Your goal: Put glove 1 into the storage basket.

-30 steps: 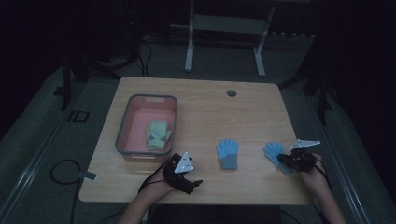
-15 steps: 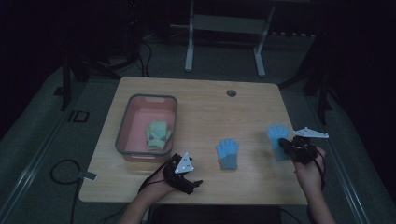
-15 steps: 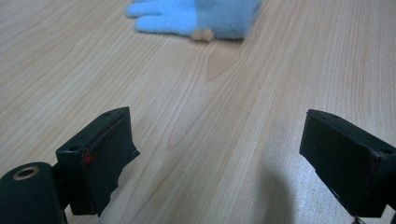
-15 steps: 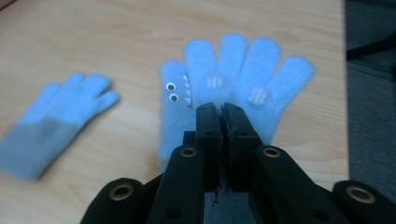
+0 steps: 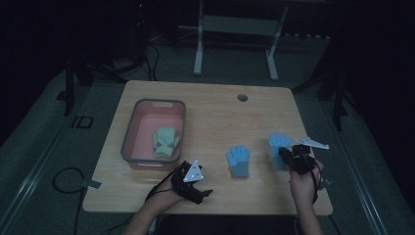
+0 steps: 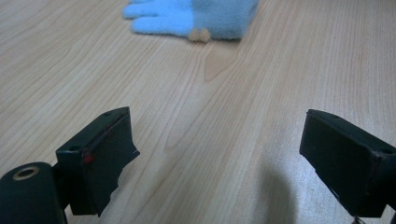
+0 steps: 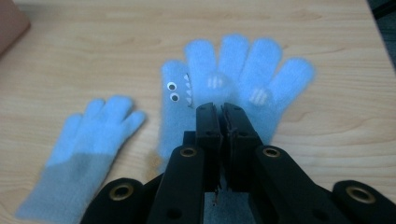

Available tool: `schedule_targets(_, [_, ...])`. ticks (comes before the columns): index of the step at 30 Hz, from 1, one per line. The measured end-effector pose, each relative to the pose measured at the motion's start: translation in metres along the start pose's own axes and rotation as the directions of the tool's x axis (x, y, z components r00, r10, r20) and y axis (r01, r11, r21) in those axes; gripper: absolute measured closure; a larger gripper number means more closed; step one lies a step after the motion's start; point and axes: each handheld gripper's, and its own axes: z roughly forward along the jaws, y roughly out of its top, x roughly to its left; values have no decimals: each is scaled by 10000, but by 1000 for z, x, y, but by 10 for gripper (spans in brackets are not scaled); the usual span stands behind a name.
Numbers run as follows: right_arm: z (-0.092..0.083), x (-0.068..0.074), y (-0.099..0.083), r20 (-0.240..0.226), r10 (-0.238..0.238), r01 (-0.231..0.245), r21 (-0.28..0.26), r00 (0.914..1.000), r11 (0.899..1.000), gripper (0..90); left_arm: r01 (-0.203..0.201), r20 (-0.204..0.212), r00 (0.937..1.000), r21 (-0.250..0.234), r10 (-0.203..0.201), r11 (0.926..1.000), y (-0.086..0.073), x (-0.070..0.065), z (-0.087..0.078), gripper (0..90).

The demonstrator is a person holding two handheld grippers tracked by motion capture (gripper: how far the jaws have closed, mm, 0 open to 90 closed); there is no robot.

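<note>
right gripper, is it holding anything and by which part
The right gripper is shut on the light blue knitted glove with googly eyes, pinching its palm just below the fingers.

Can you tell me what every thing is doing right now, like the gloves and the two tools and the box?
Left tool: open, resting low on the table, holding nothing.
Right tool: shut on the shark-face glove.
Shark-face glove: pinched near the palm, fingers spread.
Plain blue glove: lying flat on the table, untouched.
Bin: upright, open on top.
Green gloves: lying inside the bin.
</note>
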Motion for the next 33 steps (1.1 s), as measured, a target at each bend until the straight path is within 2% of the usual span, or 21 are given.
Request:
schedule_targets(4, [11,7,-10,-53,18,-16,275,10000,9996,860,-54,-3,10000,4,54,10000,0,0,0,102])
schedule_targets(6, [23,10,-20,96,-16,9,675,10000,9977,859,-49,22,10000,-5,49,10000,0,0,0,102])
schedule_targets(10, [34,8,-30,293,170,-197,956,9994,9952,848,-76,117,9999,8,76,10000,1,-1,-1,102])
schedule_targets(13, [40,7,-34,444,97,-145,1104,9990,9938,826,-53,135,9999,18,53,10000,1,-1,0,102])
schedule_targets(14, [43,5,-36,303,169,-206,1278,9994,9916,794,-42,121,9999,-9,42,10000,1,0,-1,102])
schedule_targets(19, [37,5,-31,247,122,-151,1203,9996,9926,753,-9,89,10000,25,9,10000,0,0,0,102])
schedule_targets(20, [28,4,-24,375,-91,52,1022,9993,9948,733,-23,105,9999,24,23,10000,1,0,0,102])
schedule_targets(21, [26,3,-21,312,-93,62,993,9995,9950,726,-45,103,9999,5,45,10000,1,0,0,102])
schedule_targets(23, [23,2,-17,155,-429,413,907,9990,9950,717,-47,142,9999,75,46,10000,0,-1,0,102])
schedule_targets(25, [23,0,-13,-164,-880,891,971,9960,9913,708,-26,207,9998,117,24,9999,0,-1,1,102])
schedule_targets(26, [24,-2,-11,-248,-1111,1132,1181,9935,9865,708,-36,206,9998,124,34,9999,0,-1,1,102])
schedule_targets(28, [25,-7,-9,-504,-1245,1303,1362,9909,9821,698,-18,210,9998,72,16,10000,0,-2,2,102])
schedule_targets(30, [26,-11,-8,-922,-1487,1601,1325,9846,9782,676,-45,184,9998,113,43,9999,0,-2,2,102])
schedule_targets(31, [26,-14,-7,-1185,-1602,1754,1313,9799,9757,674,-45,184,9998,113,43,9999,0,-2,2,102])
schedule_targets(33, [29,-20,-7,-1810,-2248,2472,1126,9574,9624,653,-12,86,10000,-61,13,10000,1,-1,1,102])
